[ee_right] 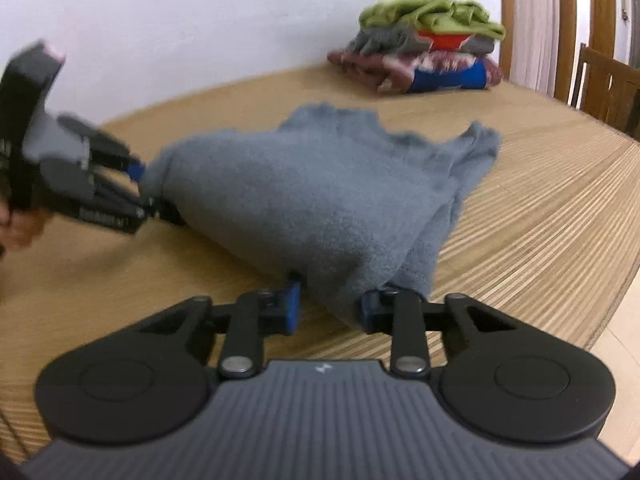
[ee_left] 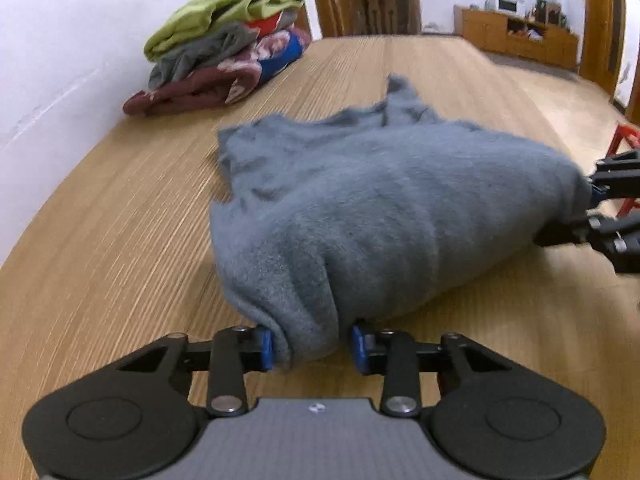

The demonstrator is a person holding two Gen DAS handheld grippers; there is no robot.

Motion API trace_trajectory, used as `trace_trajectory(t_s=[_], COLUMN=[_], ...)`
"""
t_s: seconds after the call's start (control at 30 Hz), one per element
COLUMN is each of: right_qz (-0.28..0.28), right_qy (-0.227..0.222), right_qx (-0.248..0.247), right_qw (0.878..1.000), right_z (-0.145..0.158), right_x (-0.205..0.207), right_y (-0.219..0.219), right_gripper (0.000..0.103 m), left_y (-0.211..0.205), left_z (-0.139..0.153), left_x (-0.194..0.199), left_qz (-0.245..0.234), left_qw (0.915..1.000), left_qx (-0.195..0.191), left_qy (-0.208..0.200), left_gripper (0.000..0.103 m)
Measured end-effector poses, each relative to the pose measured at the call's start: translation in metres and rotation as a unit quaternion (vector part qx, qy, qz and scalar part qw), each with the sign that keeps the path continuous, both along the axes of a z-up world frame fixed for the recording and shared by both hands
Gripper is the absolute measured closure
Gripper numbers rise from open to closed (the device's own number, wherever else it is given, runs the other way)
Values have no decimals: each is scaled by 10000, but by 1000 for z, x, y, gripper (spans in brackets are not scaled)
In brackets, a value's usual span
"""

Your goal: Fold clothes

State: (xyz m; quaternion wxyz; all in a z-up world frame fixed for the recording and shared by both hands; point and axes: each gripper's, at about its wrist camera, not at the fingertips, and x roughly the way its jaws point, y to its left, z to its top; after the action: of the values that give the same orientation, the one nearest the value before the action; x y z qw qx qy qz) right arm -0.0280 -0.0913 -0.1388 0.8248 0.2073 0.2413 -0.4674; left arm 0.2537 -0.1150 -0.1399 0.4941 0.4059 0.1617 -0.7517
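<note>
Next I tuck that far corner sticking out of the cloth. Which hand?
Right, probably: the corner lies straight beyond the right tongs, across the cloth from the left tongs. Both grip the cloth.

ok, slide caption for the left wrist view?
Left gripper pinching a blue-grey fleece garment on the wooden table.
</note>
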Motion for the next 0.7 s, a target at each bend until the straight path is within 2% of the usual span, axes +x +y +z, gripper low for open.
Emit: trace_trajectory(t_s=[0.1,0.2,0.33,0.47,0.57,0.7], right_qz=[42,35,-106,-159,-70,-202], right_qy=[-299,-691,-1024,-1509,-1372,-1291], right_qx=[-4,103,61,-44,-165,100], right_qw=[9995,9976,9947,9884,9904,9914], right_z=[27,54,72,78,76,55], right_x=[-25,-53,-77,-94,-88,-74], right_y=[16,32,24,-21,-71,-148], right_gripper=[77,77,77,78,77,77], left_y=[28,56,48,3,-46,-117], left_z=[29,61,84,100,100,80], left_x=[-2,-14,-30,-39,-50,-64], left_qz=[-112,-119,159,503,783,1232], left_qw=[9991,9983,9966,9949,9944,9915], left_qx=[46,43,34,-161,-234,-202], left_qy=[396,569,813,863,670,357], left_gripper=[67,66,66,66,65,62])
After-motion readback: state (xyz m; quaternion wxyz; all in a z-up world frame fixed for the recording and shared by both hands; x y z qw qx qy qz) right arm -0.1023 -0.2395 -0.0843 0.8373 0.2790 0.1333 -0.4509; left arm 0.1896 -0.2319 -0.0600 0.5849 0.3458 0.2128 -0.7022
